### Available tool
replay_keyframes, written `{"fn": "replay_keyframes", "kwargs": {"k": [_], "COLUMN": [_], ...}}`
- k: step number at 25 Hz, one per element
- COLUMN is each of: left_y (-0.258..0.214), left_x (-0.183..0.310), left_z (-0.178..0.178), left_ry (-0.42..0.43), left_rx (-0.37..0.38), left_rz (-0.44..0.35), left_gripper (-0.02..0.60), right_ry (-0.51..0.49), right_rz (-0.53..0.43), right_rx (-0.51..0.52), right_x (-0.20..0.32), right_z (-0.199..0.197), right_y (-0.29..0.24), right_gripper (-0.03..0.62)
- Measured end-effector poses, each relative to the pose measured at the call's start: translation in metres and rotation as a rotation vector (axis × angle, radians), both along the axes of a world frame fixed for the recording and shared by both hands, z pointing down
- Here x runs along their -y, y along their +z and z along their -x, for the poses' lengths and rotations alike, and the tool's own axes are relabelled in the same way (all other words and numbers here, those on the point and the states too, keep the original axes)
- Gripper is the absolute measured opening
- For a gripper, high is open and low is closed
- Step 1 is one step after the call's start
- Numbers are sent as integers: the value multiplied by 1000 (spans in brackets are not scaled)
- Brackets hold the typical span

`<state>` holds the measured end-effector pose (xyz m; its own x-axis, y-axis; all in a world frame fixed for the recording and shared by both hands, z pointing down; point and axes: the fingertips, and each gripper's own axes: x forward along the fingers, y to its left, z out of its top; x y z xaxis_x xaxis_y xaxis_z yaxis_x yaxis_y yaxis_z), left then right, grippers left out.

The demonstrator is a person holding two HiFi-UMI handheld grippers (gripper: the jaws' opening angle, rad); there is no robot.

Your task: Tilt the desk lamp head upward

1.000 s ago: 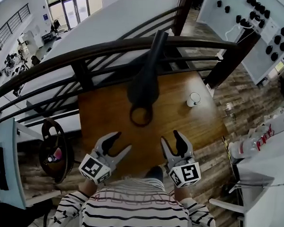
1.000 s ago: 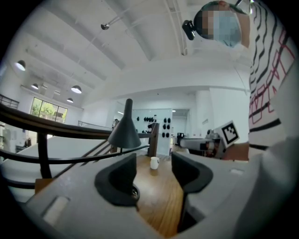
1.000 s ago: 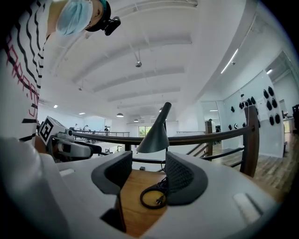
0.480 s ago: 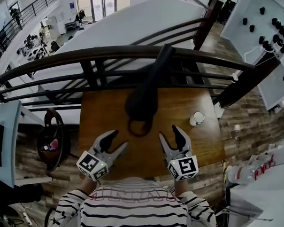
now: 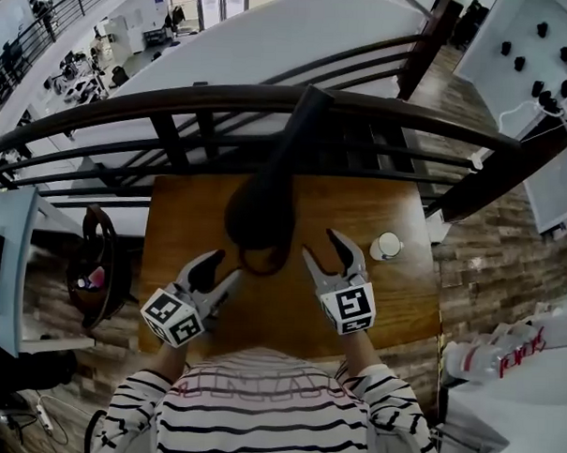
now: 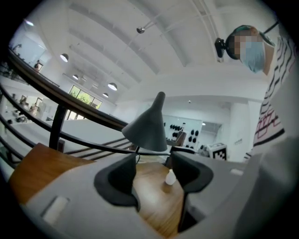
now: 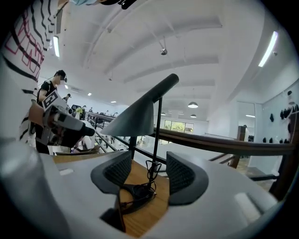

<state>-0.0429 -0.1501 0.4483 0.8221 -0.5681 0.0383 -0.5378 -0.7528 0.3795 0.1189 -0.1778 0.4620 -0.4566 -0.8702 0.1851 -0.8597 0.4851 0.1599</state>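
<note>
Nearest, above the person's striped shirt (image 5: 266, 413), both tools are raised over the near half of the wooden worktop (image 5: 403, 292). The left hand-held gripper (image 5: 223, 268) has its jaws apart, with only bare wood and a small white container (image 5: 387, 245) visible through the gap. The right hand-held gripper (image 5: 320, 249) is also spread wide, and nothing is pressed between its pads. Its own view looks through the gap at the lamp's thin stem (image 7: 158, 126) and a loose tangle of cable (image 7: 140, 189).

The desk lamp stands at about the middle of the worktop. Its dark ring base (image 5: 261, 260) lies between the two tools and just beyond their tips. The conical lamp head (image 5: 261, 206) hangs above the base, with its mouth angled down and its narrow end pointing far, toward the railing (image 5: 176, 104). Neither tool touches the lamp, so the tilt looks not yet begun.

The main risks, as I judge them:

- **Tipping or sliding:** the stem is slim and the base is an open ring, so an upward push on the head with nothing steadying the base could tip or slide the whole lamp.
- **Slipping grip:** the cone looks smooth and tapered, so a pinch near its rim may slide off.
- **Cable snag:** the cable lies close to the right jaws and could catch on them.
- **Knocking the container:** a wide rightward swing might knock over the white container.
- **Fall past the railing:** beyond the railing there is an open drop, so a lamp shoved far could be lost over it.
</note>
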Motion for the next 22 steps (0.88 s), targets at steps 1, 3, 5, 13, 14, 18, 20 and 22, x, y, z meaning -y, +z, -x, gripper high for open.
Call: {"fn": "replay_keyframes", "kwargs": {"k": [1,3,5,13,14,18,20,22], "left_y": [3,8,12,12,13,18,16,10], "left_x": [3,8,12,41,44,52,54,55], "left_z": [-6,-19,-31,-45,-46,-53,-56,-58], "left_ry": [-7,-13,-16,-46,-48,-42,-35,-29], "left_rx": [-18,-51,-72,-158,-168,-210,-229,-236], "left_rz": [18,51,75,134,142,168,167,157], "left_gripper": [238,260,279,282,281,282,282,282], "right_ry": [-17,-49,-77,-180,-192,-233,-251,-266], "right_rz": [-7,-17,-22,-19,-19,-21,-30,-42], "right_rx": [-13,-32,-40,-49,-54,-79,-83,-78], "right_x": [8,24,38,96,102,126,136,143], "right_z": [-3,-12,-19,-11,-9,-1,3,8], "right_y": [3,9,16,40,44,58,61,61], "right_gripper": [221,221,221,221,221,220,215,207]}}
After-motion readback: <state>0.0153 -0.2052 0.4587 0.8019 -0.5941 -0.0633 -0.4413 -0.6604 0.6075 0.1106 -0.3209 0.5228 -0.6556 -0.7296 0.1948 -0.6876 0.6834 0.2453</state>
